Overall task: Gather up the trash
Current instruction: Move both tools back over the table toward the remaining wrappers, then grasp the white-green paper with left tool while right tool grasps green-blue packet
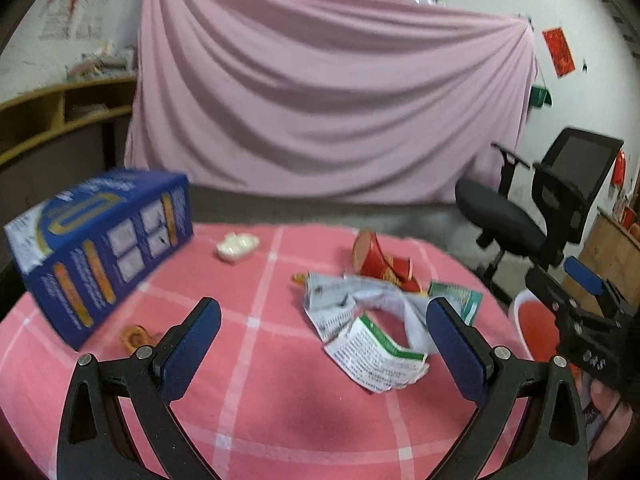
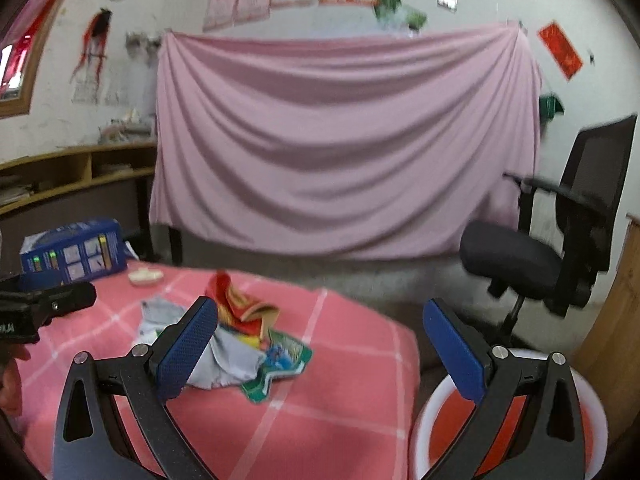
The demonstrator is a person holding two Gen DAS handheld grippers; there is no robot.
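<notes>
I have both claws over the surface [image 1: 256, 400], which wears a pink cloth with a white grid. My left claw [image 1: 324, 354] stands wide open with nothing between its blue pads; my right claw [image 2: 320, 354] is just as wide and just as empty.

The trash lies in a loose heap near the middle right of the surface. From the left wrist I see a crumpled white leaflet [image 1: 360, 320] with dense black print and a green edge; the print is too small and blurred for me to read. Behind it, touching the heap, lies a crushed red cup [image 1: 380, 260] on its side, and at the heap's right a green wrapper [image 1: 456, 296]. From the right wrist the wrapper shows green and blue artwork, but I cannot make out any words.

A blue box [image 1: 100, 248] sits tilted at the left, with small white picture panels and orange bars; its lettering is blurred. Near it lie a white lump [image 1: 238, 246] and an orange scrap [image 1: 134, 336].

Beside the surface on the right stands a bin [image 2: 424, 420], white-rimmed and red inside. The right claw's body bears pale characters I cannot read.
</notes>
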